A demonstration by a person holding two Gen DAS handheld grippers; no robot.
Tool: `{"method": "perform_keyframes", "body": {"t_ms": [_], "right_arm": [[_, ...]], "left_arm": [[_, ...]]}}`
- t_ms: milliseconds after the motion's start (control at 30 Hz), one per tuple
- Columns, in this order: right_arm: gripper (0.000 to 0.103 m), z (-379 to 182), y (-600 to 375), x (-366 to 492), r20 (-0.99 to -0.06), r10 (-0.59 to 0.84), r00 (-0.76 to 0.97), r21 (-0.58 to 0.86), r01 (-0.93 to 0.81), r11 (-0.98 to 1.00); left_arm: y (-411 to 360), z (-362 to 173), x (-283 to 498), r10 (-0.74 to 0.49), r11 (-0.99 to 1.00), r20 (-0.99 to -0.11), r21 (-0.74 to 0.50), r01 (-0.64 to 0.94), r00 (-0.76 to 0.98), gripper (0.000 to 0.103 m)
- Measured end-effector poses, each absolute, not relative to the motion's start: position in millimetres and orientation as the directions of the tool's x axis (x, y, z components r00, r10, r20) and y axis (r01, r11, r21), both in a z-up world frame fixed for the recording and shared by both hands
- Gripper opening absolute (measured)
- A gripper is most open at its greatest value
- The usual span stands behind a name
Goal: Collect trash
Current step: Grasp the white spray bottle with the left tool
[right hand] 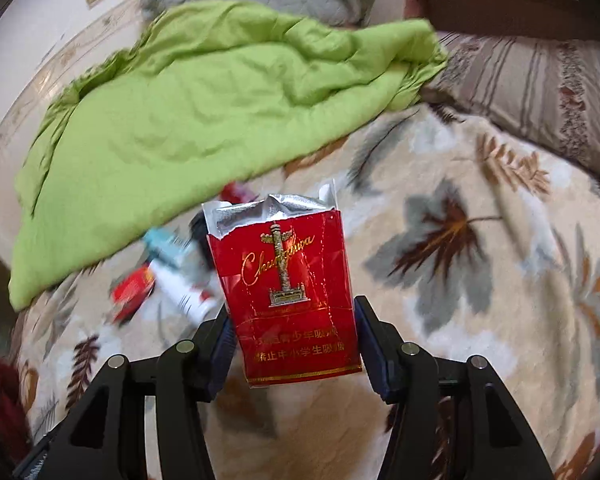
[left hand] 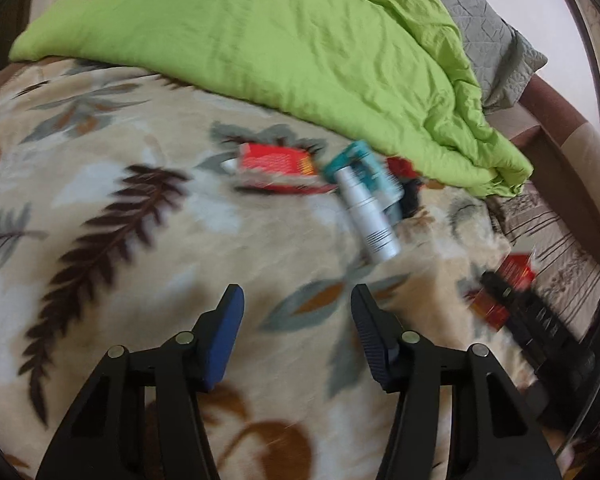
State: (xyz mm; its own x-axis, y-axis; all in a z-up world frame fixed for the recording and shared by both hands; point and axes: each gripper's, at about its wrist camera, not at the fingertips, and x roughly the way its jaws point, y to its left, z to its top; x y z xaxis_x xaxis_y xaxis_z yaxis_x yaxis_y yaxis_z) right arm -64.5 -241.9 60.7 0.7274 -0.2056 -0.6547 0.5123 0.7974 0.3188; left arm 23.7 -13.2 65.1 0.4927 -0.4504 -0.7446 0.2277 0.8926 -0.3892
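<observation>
Right claw: clamped on a red cigarette pack, pads pressing its lower sides; torn foil top stands upright beyond the tips, above the bed's leaf-print blanket.

Left claw: jaws parted, nothing between them. Ahead of it, apart, lie a white tube, a teal box and a red box, beside the green duvet.

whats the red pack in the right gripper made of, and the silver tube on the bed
Red pack: soft paper with a glossy clear film, going by the sheen and creases, and a crinkled silver foil liner at its torn top. Silver tube: matte metallic finish; metal or plastic, too blurred to tell.
</observation>
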Motion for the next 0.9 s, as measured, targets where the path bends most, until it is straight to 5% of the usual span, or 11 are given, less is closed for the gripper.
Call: {"method": "perform_keyframes", "body": {"t_ms": [267, 533, 900], "right_arm": [[0.060, 59, -274, -70, -0.653, -0.197, 0.731, 0.403, 0.556, 0.727], [0.060, 58, -284, -68, -0.650, -0.172, 0.741, 0.445, 0.553, 0.704], [0.060, 61, -284, -63, -0.646, -0.176, 0.743, 0.422, 0.539, 0.729]], "left_arm": [[-79, 59, 83, -0.479, 0.877, -0.798, -0.448, 0.172, 0.365, 0.051], [-128, 32, 117, -0.343, 0.938, -0.881, -0.304, 0.166, 0.325, 0.040], [-85, 25, 71, -0.354, 0.928, -0.854, -0.269, 0.259, 0.381, 0.032]]}}
